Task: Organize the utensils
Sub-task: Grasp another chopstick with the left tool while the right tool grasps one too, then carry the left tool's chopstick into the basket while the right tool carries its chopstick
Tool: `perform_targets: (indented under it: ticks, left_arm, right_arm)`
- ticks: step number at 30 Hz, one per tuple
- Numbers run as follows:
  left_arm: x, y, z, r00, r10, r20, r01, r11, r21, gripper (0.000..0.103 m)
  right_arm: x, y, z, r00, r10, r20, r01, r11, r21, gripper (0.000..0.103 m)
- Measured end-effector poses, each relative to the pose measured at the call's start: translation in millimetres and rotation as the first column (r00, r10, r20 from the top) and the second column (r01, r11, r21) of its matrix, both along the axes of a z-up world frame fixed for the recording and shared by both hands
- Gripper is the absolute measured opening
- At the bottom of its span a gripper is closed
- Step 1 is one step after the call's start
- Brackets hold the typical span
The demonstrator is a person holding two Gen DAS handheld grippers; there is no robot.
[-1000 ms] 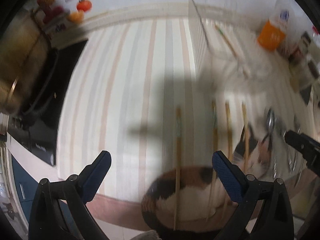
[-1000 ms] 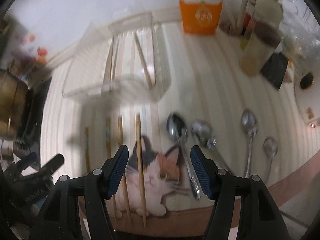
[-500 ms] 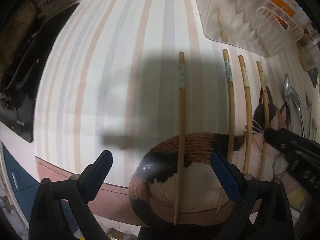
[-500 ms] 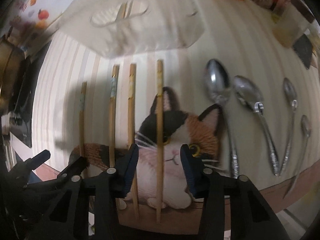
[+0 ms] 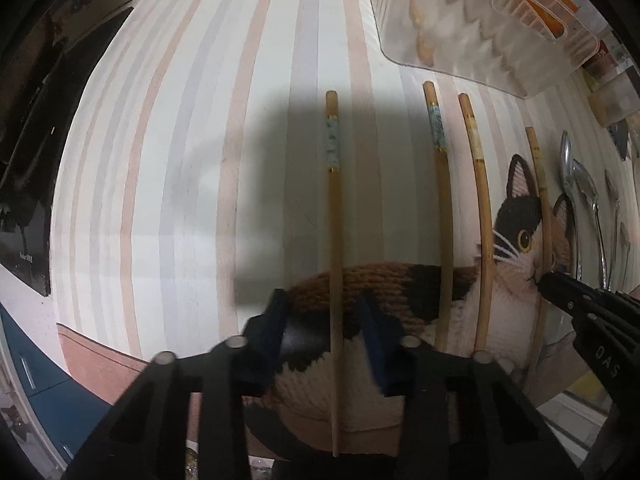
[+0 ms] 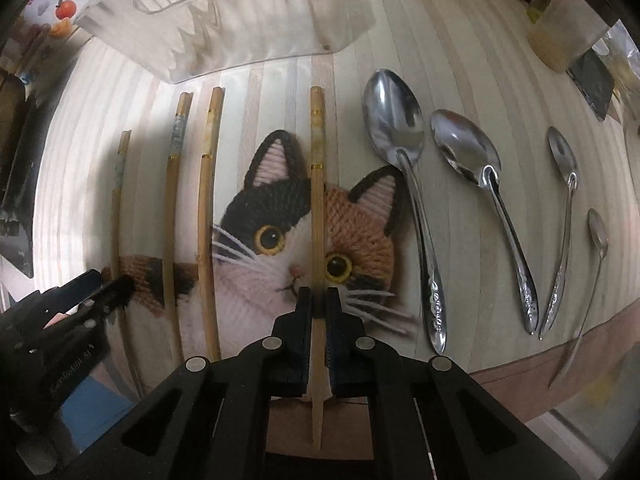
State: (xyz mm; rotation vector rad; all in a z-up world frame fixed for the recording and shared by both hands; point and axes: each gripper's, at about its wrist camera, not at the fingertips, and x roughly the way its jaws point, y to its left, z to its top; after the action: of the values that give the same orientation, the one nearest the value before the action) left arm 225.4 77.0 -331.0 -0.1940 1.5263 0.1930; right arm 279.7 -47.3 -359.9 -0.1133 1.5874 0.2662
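Four wooden chopsticks lie side by side on a striped cloth with a cat picture. My left gripper [image 5: 326, 320] points down over the leftmost chopstick [image 5: 333, 220]. Its jaws are closing, the stick stands between them, and a gap still shows on each side. My right gripper [image 6: 318, 304] is shut on the rightmost chopstick [image 6: 317, 200], both pads pressing its lower part. Two more chopsticks [image 5: 442, 220] [image 5: 482, 200] lie between those two. Several steel spoons [image 6: 400, 140] lie to the right. A clear plastic organizer tray [image 6: 240, 32] sits behind the chopsticks.
Jars and a dark packet [image 6: 568, 28] stand at the back right. A black appliance [image 5: 24, 120] lies along the left side. The table's front edge [image 6: 540, 360] runs just below the spoon handles and chopstick tips.
Both grippers have sunk toward the cloth. The right jaws have shut on the rightmost chopstick. The left jaws have narrowed around the leftmost one.
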Motion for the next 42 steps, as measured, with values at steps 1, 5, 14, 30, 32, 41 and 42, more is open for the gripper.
perform_targets:
  ticks: [1,5,14,30,32,41,42]
  left_arm:
    - [0.9,-0.3,0.4,1.0,0.001,0.003,-0.001,1.0,0.0,0.009]
    - [0.5,4.3,3.4,1.0,0.003,0.003,-0.003,1.0,-0.002,0.005]
    - [-0.3,5.0,2.4,1.0,0.005,0.005,-0.005,1.0,0.002,0.005]
    - [-8.3,25.2,56.8,0.995,0.039,0.096,-0.041,0.999,0.022,0.005]
    - [-8.6,29.8,70.9,0.992,0.048,0.12,-0.051,0.998,0.021,0.005]
    - [-13.7,45.2,142.5,0.967,0.067,0.247,-0.07,0.998,0.003,0.005]
    - [-9.2,42.8,149.3,0.963,0.066,0.26,-0.068,0.998,-0.002,0.005]
  right_arm:
    - [-2.6,1.4,-1.3,1.0,0.007,0.008,-0.007,1.0,-0.007,0.007]
    - [-4.7,2.7,-3.2,1.0,0.014,0.015,-0.014,1.0,-0.016,0.007]
    - [-2.2,1.3,1.9,1.0,-0.012,0.017,0.012,1.0,0.007,0.007]
    - [-6.3,2.4,32.9,0.998,0.008,0.063,-0.016,0.992,0.125,0.006]
    - [-5.9,0.8,46.7,0.997,0.017,0.081,-0.028,0.989,0.147,0.006]
    - [-0.5,9.8,114.0,0.986,0.049,0.159,-0.089,0.962,0.257,0.006]
    - [2.2,9.6,124.1,0.984,0.045,0.17,-0.09,0.958,0.272,0.006]
